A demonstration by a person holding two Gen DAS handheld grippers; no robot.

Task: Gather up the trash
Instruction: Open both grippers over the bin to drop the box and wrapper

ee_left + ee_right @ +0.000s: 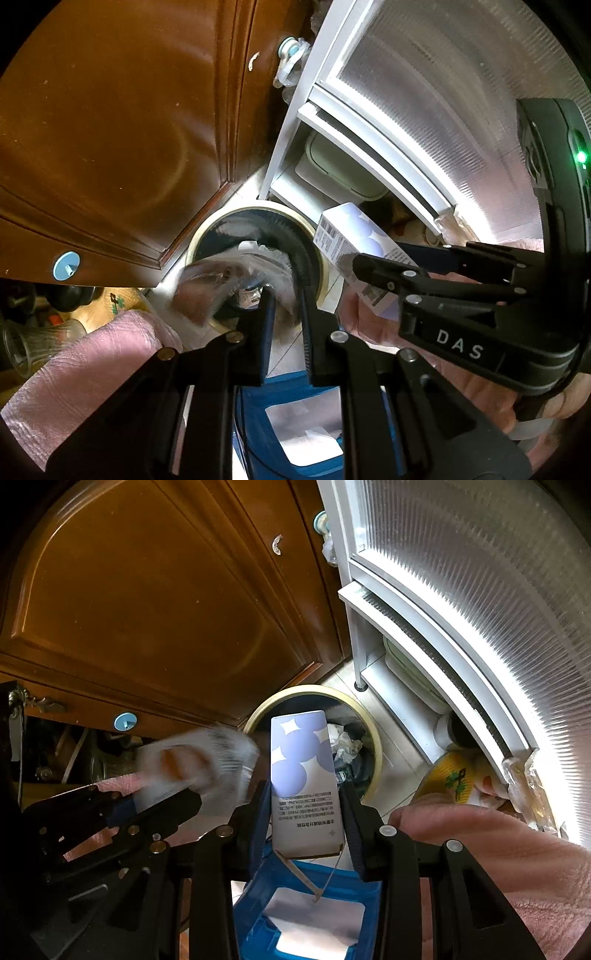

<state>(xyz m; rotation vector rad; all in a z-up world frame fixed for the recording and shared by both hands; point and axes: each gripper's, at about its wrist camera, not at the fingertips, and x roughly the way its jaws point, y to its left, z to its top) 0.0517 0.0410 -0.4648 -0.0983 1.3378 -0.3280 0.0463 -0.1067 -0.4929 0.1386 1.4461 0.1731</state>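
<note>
A round trash bin with a cream rim stands on the floor below both grippers, with crumpled paper inside. My left gripper is shut on a clear plastic wrapper, which hangs blurred over the bin's left edge. The right wrist view shows that left gripper with the wrapper at the left. My right gripper is shut on a white box with purple shapes, held upright above the bin. From the left wrist camera, the right gripper and box are at the right.
A brown wooden cabinet door rises behind the bin. A white-framed ribbed glass door curves along the right. Below the grippers is a blue plastic frame. A yellow slipper lies right of the bin. A glass vase stands far left.
</note>
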